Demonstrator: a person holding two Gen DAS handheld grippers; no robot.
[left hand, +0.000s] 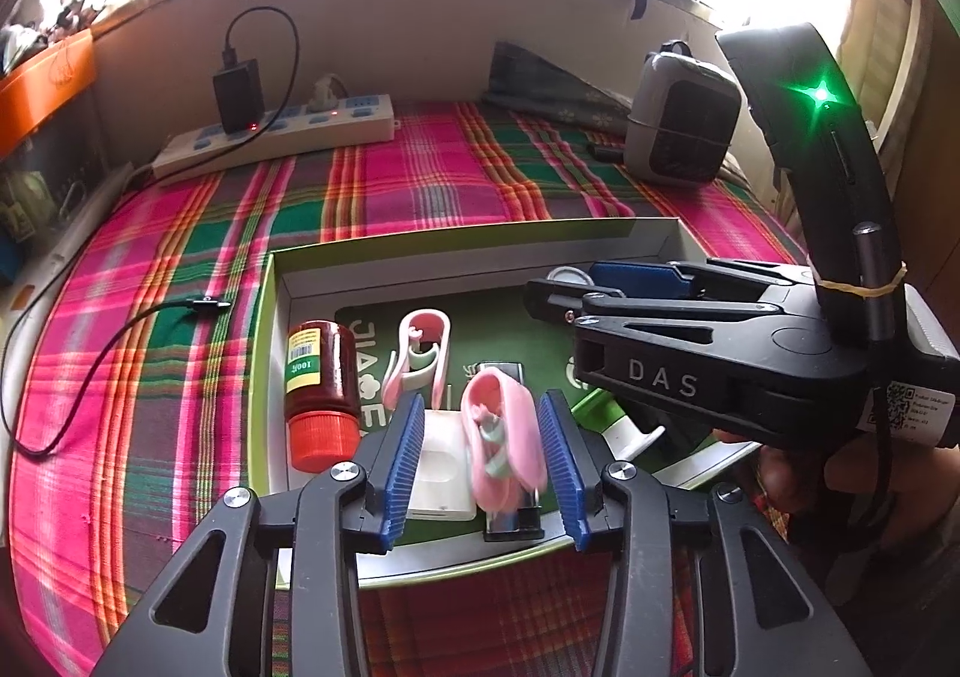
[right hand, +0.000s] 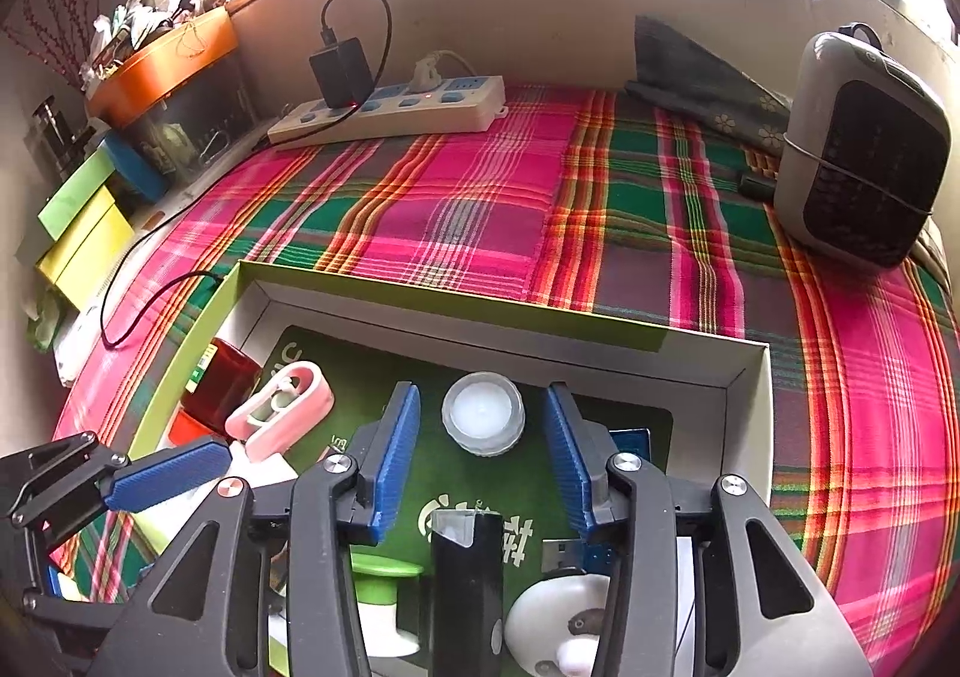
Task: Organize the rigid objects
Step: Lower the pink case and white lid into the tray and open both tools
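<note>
A green-rimmed cardboard box lies on a plaid cloth and holds several small items. In the left wrist view a blurred pink clip sits between the blue pads of my left gripper, over a white block. There are gaps on both sides, so the gripper is open. In the right wrist view a round translucent white cap rests on the box floor between the pads of my right gripper, untouched. That gripper is open too. A red bottle and a second pink clip lie at the box's left.
A power strip with a black charger and a grey heater stand at the back of the cloth. A black cable trails left of the box. A black stick, a USB stick and a white round piece lie in the box's near end.
</note>
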